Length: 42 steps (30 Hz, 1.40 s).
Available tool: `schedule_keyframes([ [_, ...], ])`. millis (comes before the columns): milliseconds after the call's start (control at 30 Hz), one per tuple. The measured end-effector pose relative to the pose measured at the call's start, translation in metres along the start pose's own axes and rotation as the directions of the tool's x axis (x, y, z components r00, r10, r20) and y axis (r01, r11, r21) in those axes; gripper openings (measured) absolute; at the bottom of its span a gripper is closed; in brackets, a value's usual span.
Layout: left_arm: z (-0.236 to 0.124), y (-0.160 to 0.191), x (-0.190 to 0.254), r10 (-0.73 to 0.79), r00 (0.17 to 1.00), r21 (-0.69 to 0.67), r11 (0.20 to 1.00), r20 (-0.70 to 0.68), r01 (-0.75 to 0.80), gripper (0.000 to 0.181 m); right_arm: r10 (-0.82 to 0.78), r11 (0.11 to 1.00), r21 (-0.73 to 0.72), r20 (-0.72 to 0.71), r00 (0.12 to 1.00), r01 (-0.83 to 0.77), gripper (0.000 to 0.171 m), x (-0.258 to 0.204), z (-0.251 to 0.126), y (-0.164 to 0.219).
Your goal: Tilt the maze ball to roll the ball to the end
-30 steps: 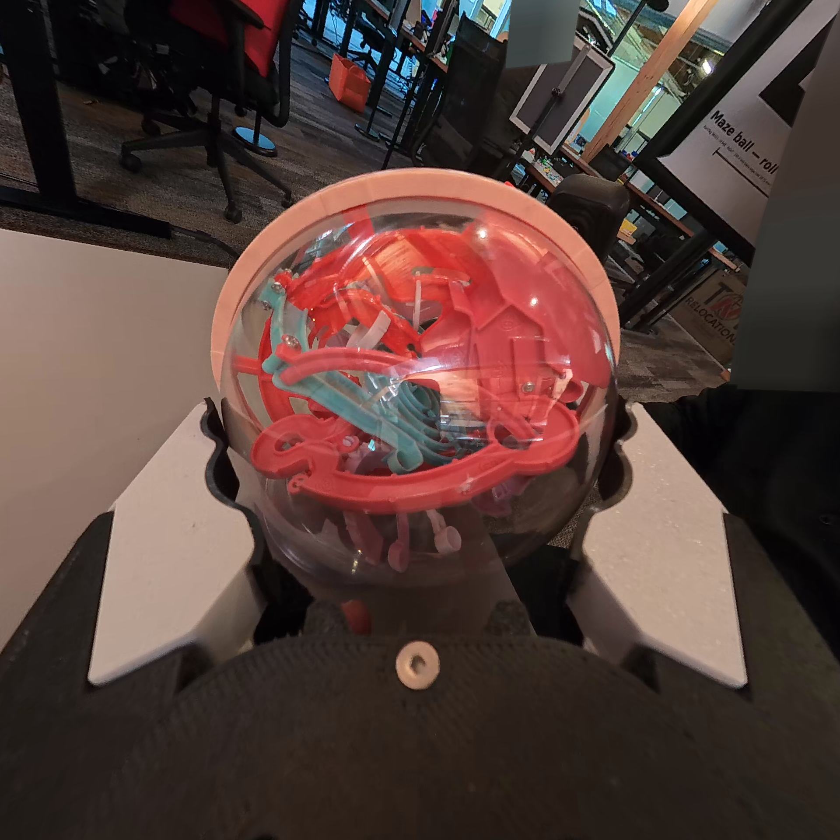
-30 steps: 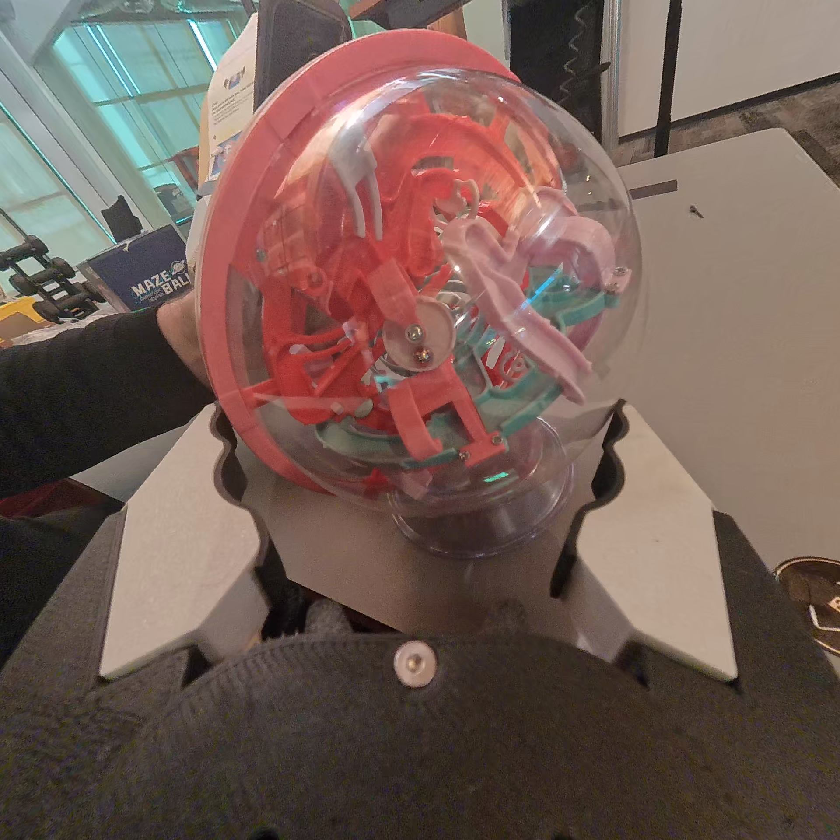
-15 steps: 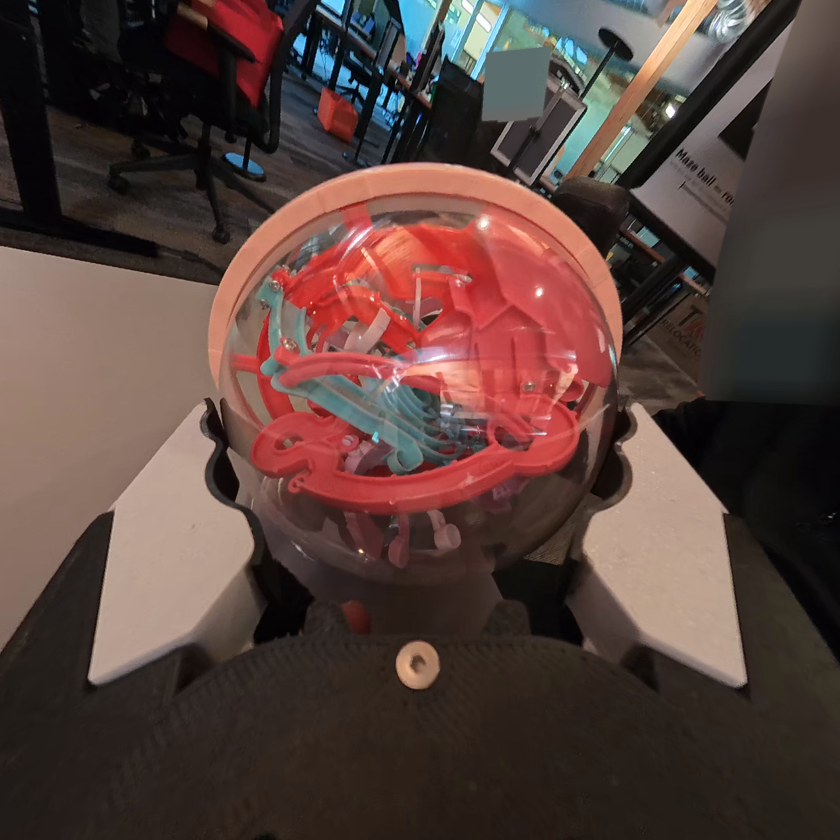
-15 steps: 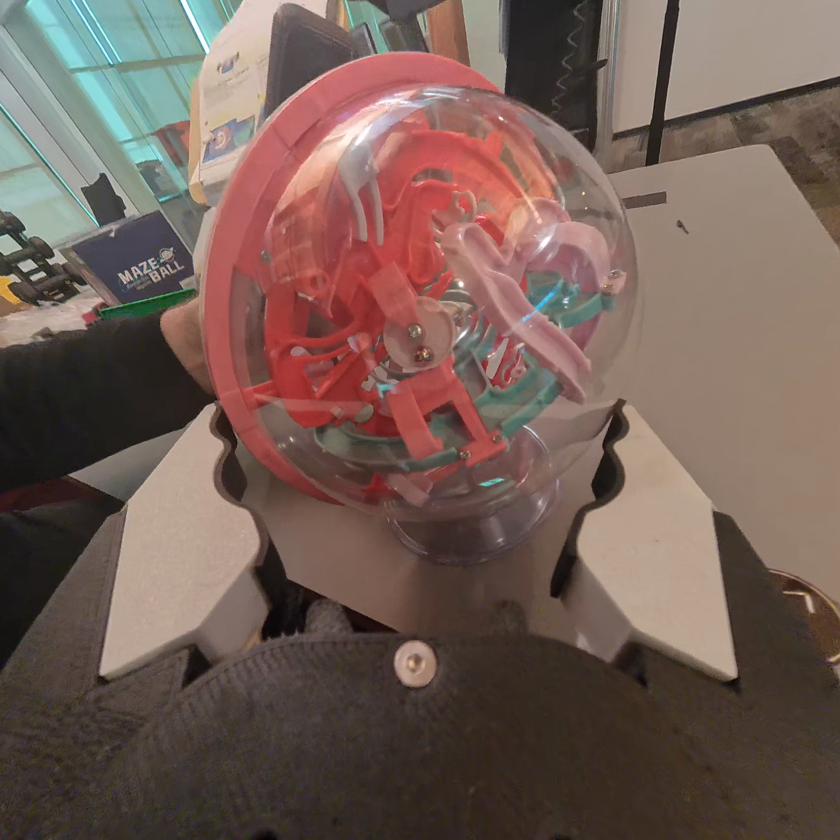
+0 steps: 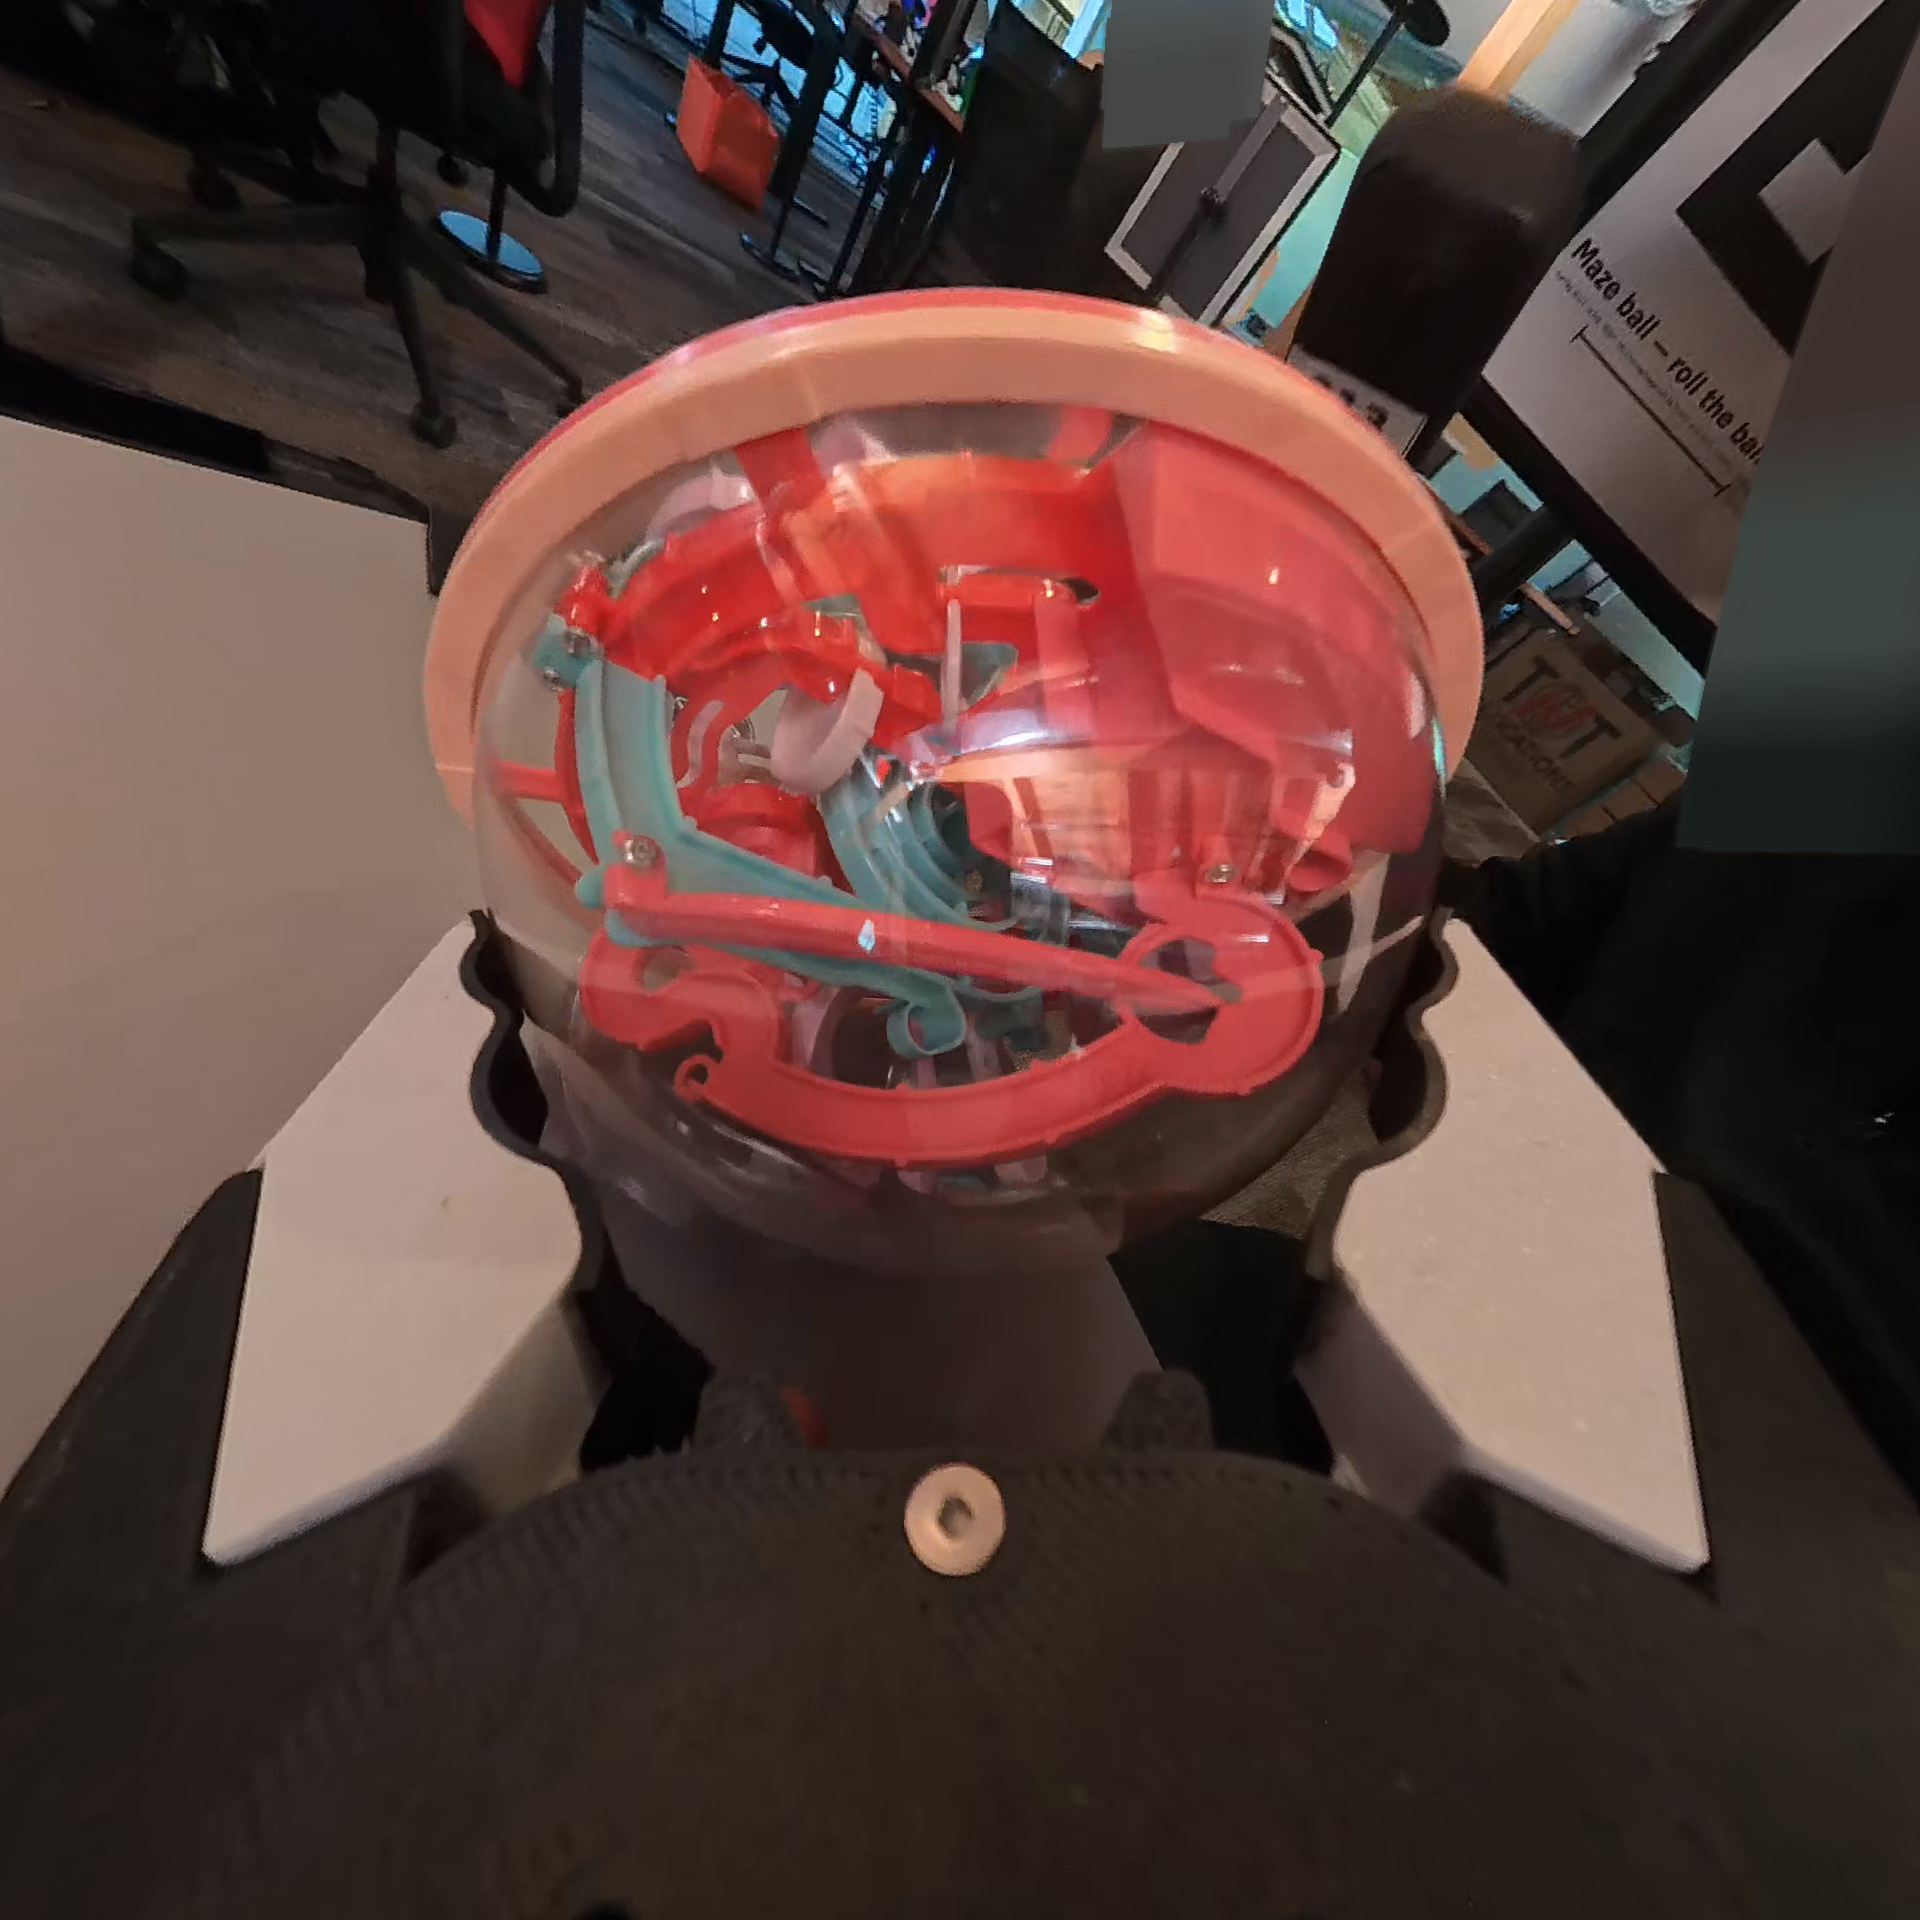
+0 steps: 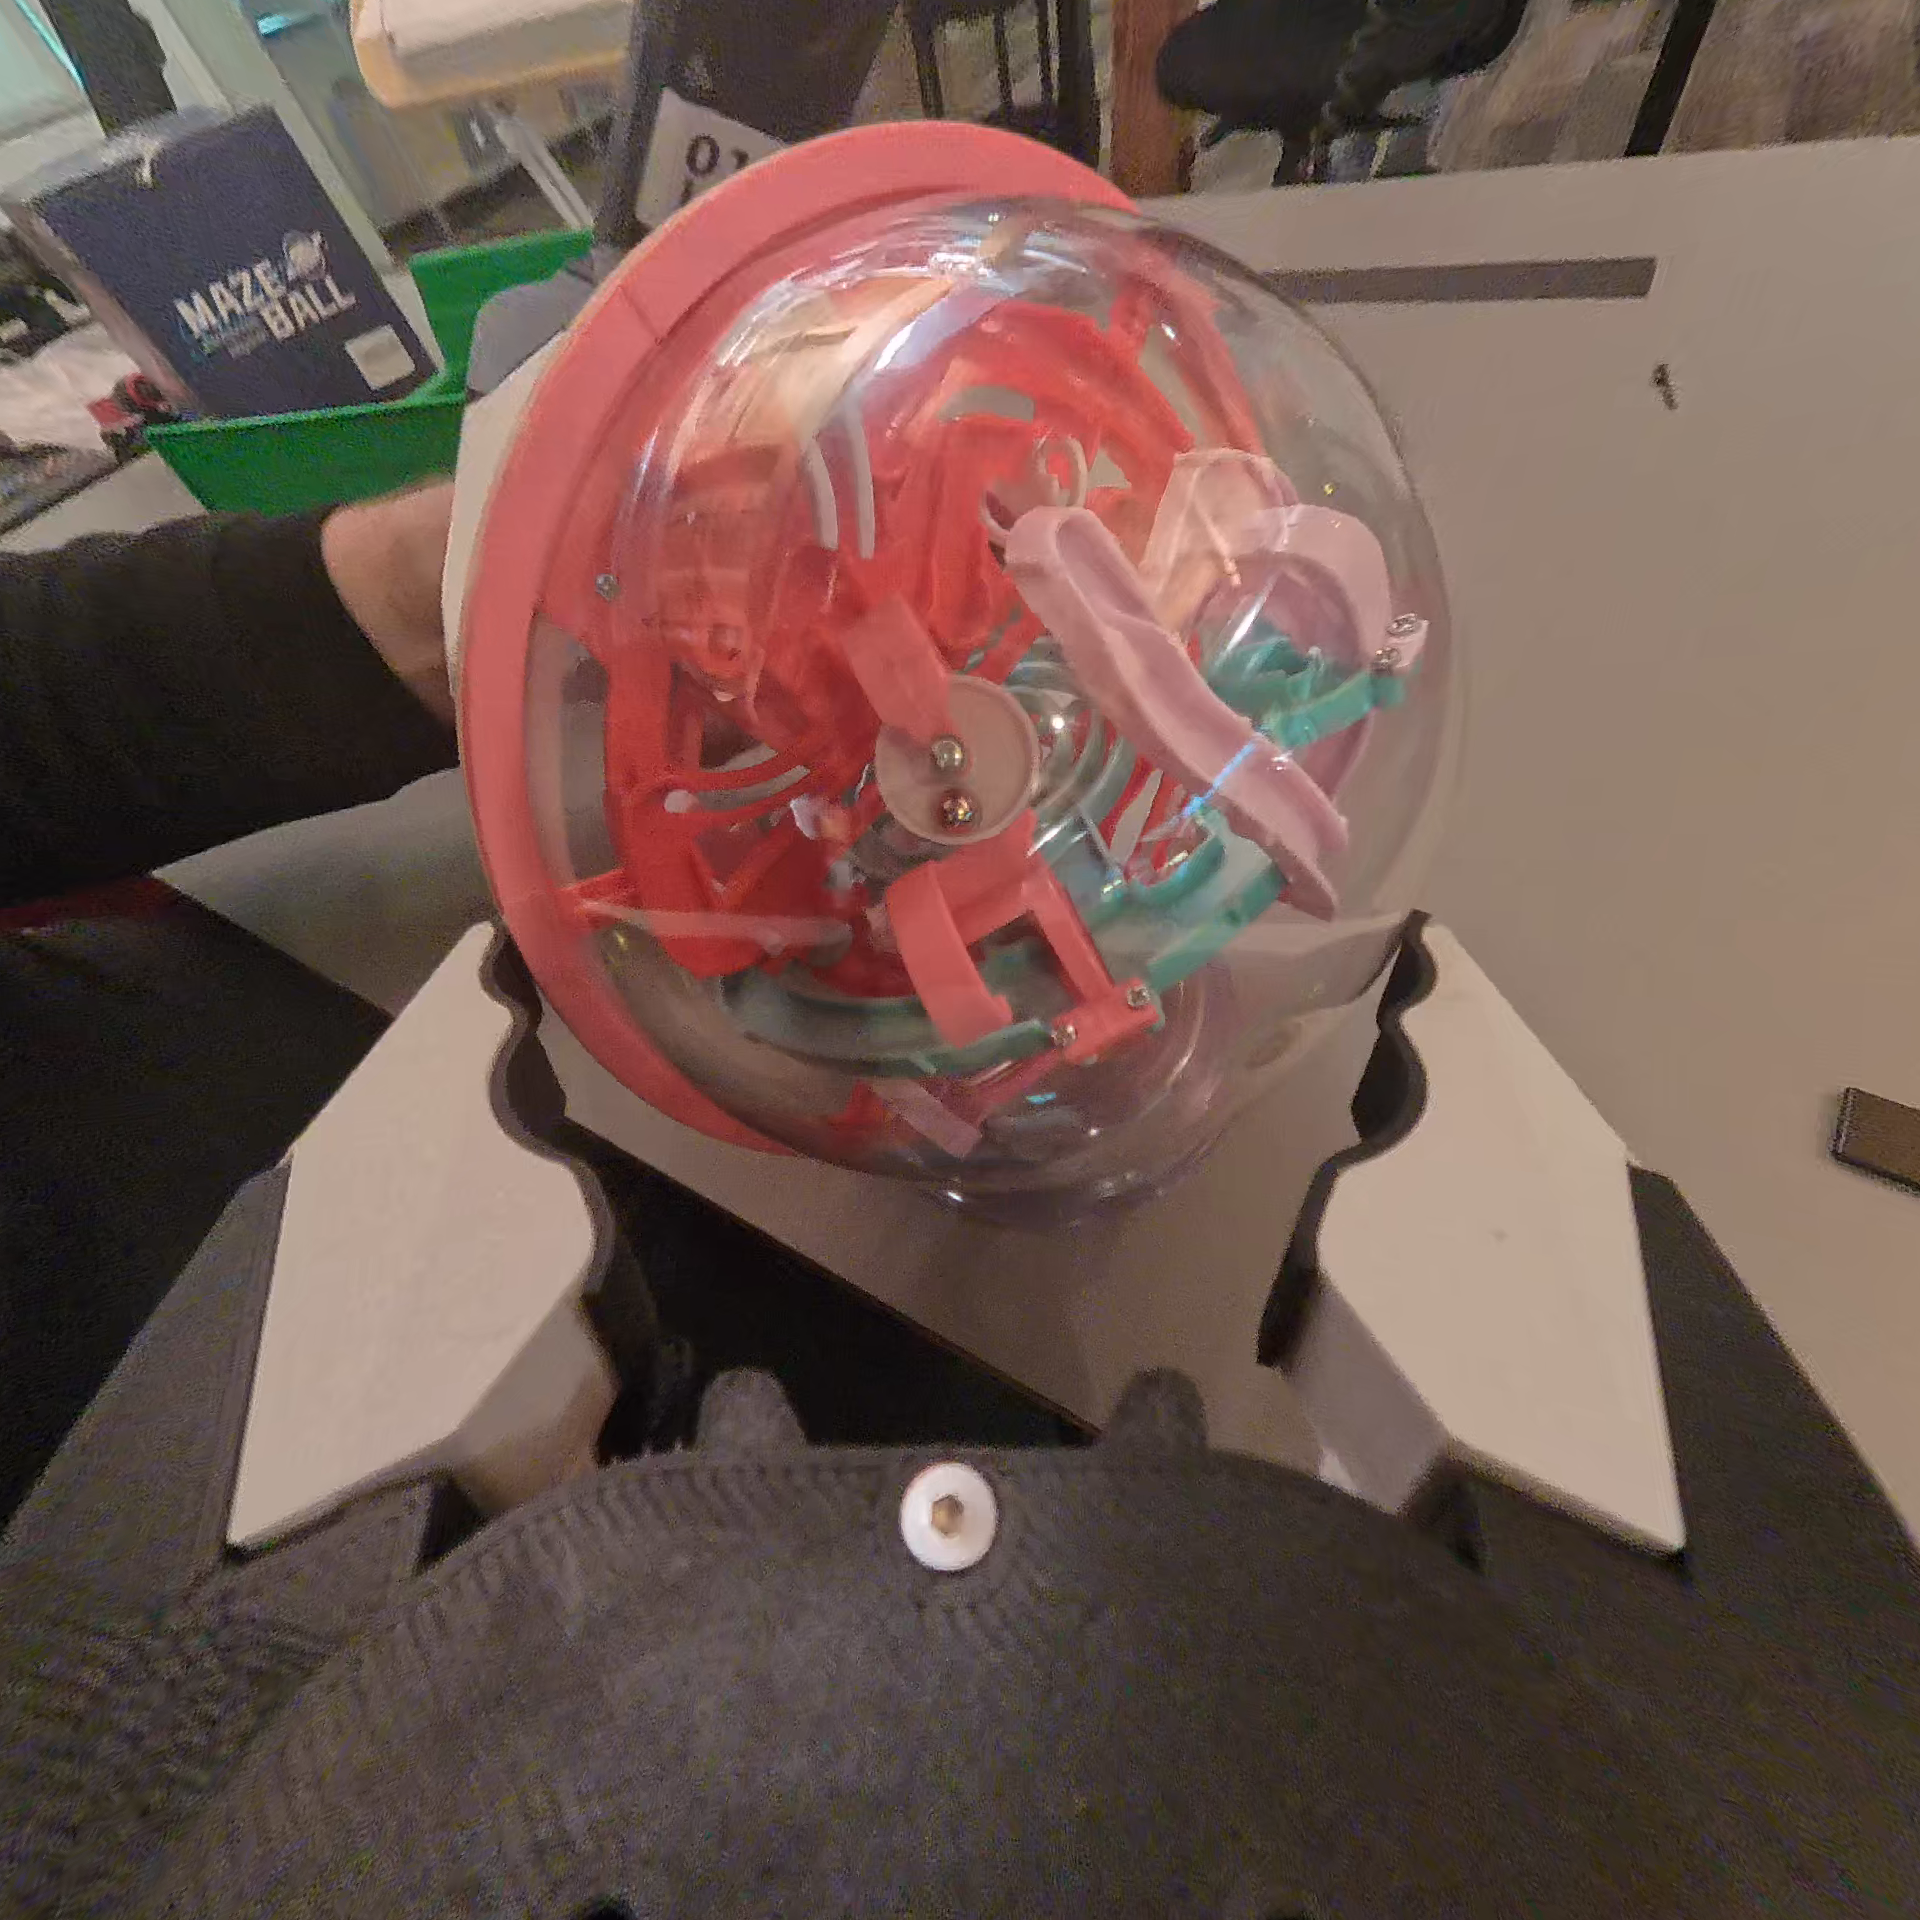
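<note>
The maze ball (image 5: 956, 790) is a clear sphere with red, teal and pale pink tracks inside and a pink ring (image 5: 935, 343) round its middle. My left gripper (image 5: 961, 966) is shut on it, fingers (image 5: 416, 1195) pressed to both sides. The ball also fills the right wrist view (image 6: 935, 727), tilted, with its ring (image 6: 520, 623) to the left. My right gripper (image 6: 956, 971) is shut on it from the opposite side. Two small metal beads sit on a pale disc (image 6: 951, 769) near the centre; I cannot tell which is the rolling ball.
A white table (image 6: 1662, 623) lies under the ball, with dark tape strips (image 6: 1455, 281). A hand in a dark sleeve (image 6: 384, 592) is behind the ring. A dark blue box (image 6: 239, 281) and green bin (image 6: 312, 447) stand at the left. Office chairs (image 5: 416, 156) and a sign board (image 5: 1662, 312) are beyond.
Both grippers have tilted the ball while holding it. The inner tracks have turned in the left view, and the right view now looks further down onto the table.
</note>
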<state>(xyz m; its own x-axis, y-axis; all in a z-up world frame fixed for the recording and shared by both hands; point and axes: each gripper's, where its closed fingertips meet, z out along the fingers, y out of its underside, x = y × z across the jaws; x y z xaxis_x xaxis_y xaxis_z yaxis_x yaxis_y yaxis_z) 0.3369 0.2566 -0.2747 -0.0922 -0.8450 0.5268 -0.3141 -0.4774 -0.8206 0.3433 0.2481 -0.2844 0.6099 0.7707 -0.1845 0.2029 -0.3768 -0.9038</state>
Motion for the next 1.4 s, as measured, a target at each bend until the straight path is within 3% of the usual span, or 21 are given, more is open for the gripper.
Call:
schedule_keyframes([
  [300,-0.013,0.010,0.001,0.005,0.996,-0.041,0.999,0.086,-0.002,0.148,-0.063,0.988,-0.138,0.025,0.998,0.066,0.154,-0.003,0.001,0.000],
  [867,-0.019,0.012,0.000,-0.173,0.967,0.063,0.980,-0.187,0.188,0.146,0.039,0.940,-0.339,-0.010,0.999,-0.040,0.151,-0.012,-0.005,-0.001],
  [1400,-0.036,0.011,-0.005,-0.225,0.941,0.094,0.962,-0.254,0.255,0.136,0.043,0.922,-0.384,-0.029,0.999,-0.051,0.141,-0.019,-0.011,0.003],
])
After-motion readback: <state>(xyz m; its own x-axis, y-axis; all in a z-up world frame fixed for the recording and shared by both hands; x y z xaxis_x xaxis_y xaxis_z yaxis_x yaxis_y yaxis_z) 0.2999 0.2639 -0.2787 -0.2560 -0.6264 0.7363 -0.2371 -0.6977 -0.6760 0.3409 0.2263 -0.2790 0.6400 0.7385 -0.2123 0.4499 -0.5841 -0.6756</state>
